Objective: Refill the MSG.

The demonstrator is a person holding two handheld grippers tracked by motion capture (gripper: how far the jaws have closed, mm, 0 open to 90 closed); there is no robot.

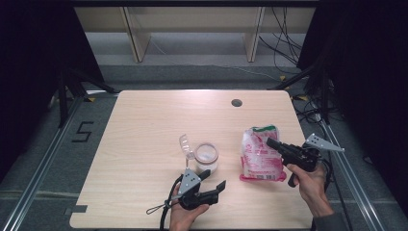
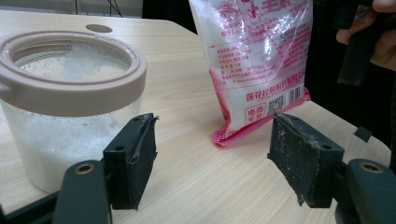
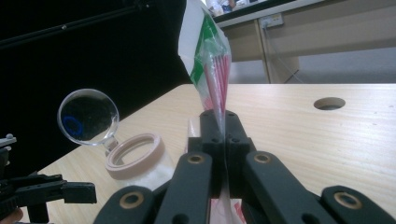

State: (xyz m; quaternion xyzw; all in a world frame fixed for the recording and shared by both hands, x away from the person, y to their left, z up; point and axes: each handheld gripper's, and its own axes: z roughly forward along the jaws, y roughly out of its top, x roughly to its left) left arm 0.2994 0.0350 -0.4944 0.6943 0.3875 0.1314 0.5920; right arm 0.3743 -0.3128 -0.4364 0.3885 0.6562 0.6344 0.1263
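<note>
High view has my right claw (image 1: pixel 273 142) over at the right side of the pale wooden desk (image 1: pixel 144 144), pinched fully closed on the pink and white plastic bag with the green top (image 1: pixel 261 155), which stands upright on the desk with its bottom edge on the wood. Right gripper view backs that up: both jaws are pressed together with the thin bag film caught between them. My left claw (image 1: pixel 214 182) sits near the front edge, jaws spread wide with nothing in them. It's just beside the clear plastic jar with the beige rim (image 1: pixel 206 157), half full of white grains, whose round clear flip lid (image 1: pixel 186 145) stands open. Jar and bag stand near each other, not touching.
</note>
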